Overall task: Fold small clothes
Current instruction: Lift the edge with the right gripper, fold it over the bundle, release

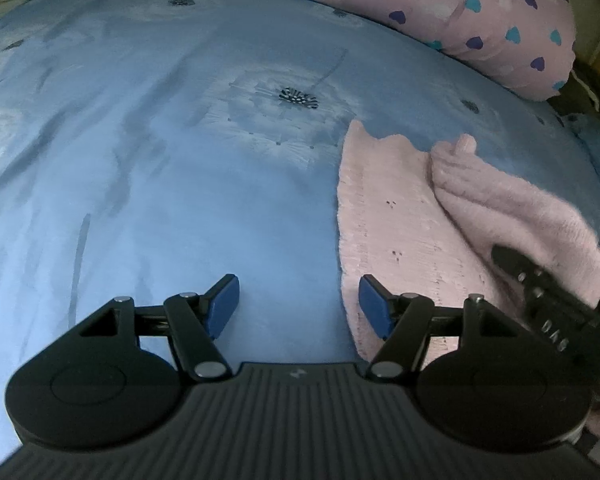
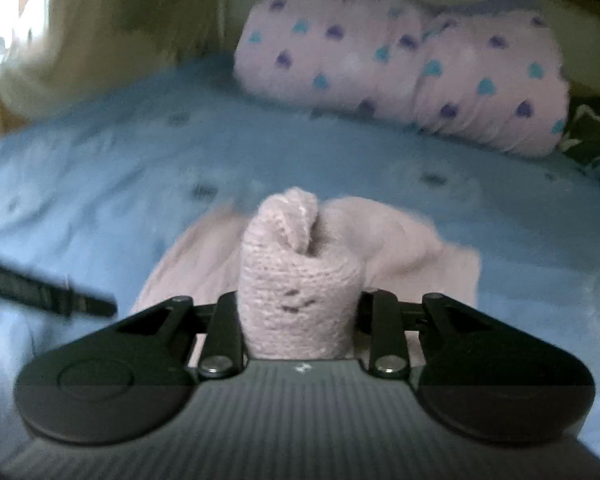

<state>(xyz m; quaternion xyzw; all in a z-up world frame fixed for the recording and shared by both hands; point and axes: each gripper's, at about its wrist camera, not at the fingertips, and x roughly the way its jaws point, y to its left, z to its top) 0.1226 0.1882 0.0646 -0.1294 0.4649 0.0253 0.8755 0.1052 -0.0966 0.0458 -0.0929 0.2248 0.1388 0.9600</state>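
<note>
Pink knit garment (image 1: 400, 216) lies on the blue bed sheet (image 1: 160, 160), near a heart-print pillow (image 1: 460, 20). Right gripper (image 2: 298, 312): fingers pinching a bunched fold of the knit, lifted off the rest. Left gripper (image 1: 299, 304): fingers spread, empty, just beside the garment's edge.

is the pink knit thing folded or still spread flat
Partly folded: the right gripper pinches a bunched edge of the pink knit garment, lapped over the flat part.
</note>
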